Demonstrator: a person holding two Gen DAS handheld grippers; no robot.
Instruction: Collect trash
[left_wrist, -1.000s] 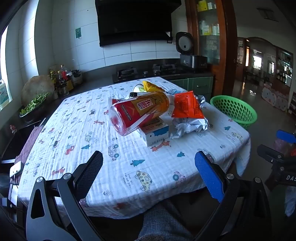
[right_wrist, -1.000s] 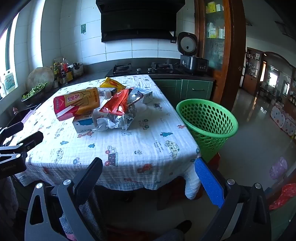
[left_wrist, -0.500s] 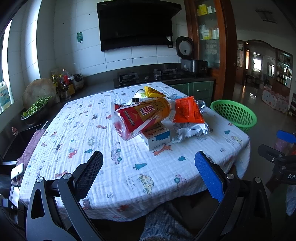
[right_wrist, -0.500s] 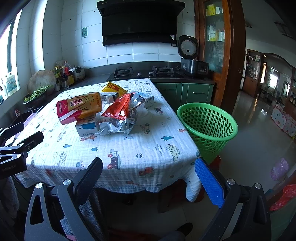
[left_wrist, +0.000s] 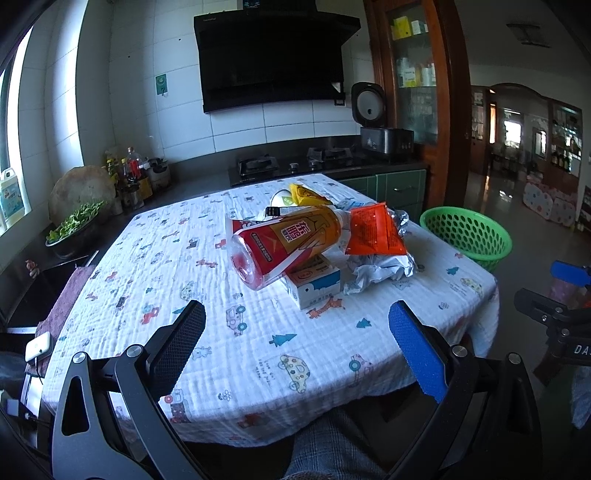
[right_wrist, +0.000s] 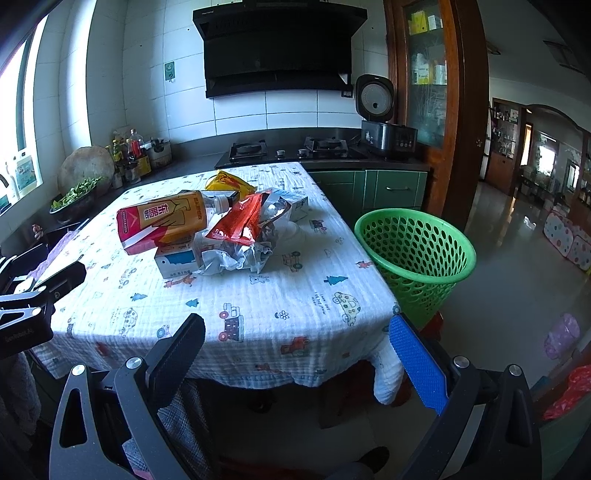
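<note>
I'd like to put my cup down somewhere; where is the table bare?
The tablecloth is bare along the near edge, in front of the bottle and small carton, and along the left side toward the counter. The middle is crowded: bottle, carton, orange packet, crumpled foil.

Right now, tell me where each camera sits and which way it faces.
Left wrist: on the left gripper, low at the table's near edge, facing the trash pile; its open fingers and a trousered leg show.
Right wrist: on the right gripper, off the table's corner, facing the green basket; its open fingers show.
Shared: the bottle, the orange packet, the basket, each other's gripper.
</note>
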